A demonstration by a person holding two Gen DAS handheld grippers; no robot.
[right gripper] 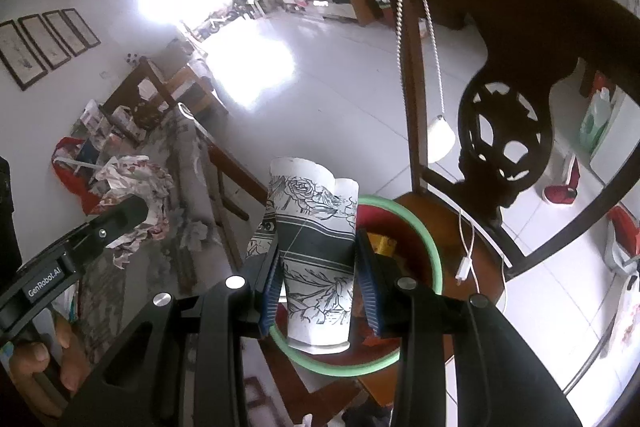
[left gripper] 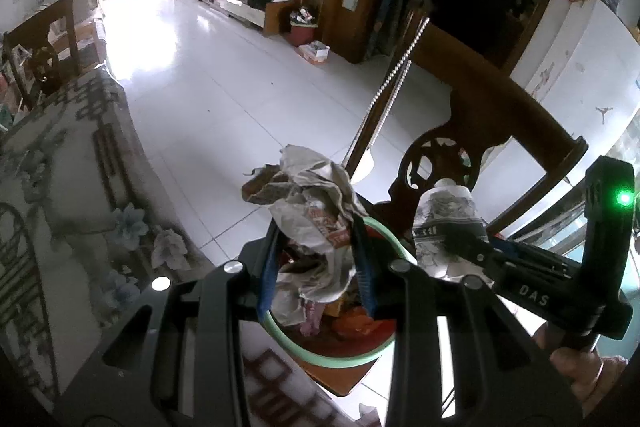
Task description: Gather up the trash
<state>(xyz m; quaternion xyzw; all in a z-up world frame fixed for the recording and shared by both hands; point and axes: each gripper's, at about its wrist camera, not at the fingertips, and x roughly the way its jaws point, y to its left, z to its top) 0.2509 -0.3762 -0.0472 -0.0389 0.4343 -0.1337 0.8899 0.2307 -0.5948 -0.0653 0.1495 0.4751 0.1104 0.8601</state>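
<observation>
My left gripper [left gripper: 318, 263] is shut on a wad of crumpled newspaper [left gripper: 312, 203] and holds it over a red bin with a green rim [left gripper: 352, 361] that stands on a wooden chair seat. My right gripper [right gripper: 318, 283] is shut on a squashed paper cup with black flower drawings [right gripper: 316, 239], also above the bin's green rim [right gripper: 434, 259]. The cup [left gripper: 444, 223] and right gripper show at the right of the left wrist view. The newspaper wad [right gripper: 132, 183] and the left gripper's finger show at the left of the right wrist view. Wrappers lie in the bin.
A carved wooden chair back [left gripper: 460, 147] [right gripper: 504, 131] rises just behind the bin. A table with a flowered cloth [left gripper: 72, 195] is to the left. A white cable [right gripper: 466, 251] lies on the chair seat. White tiled floor [left gripper: 224, 75] stretches beyond.
</observation>
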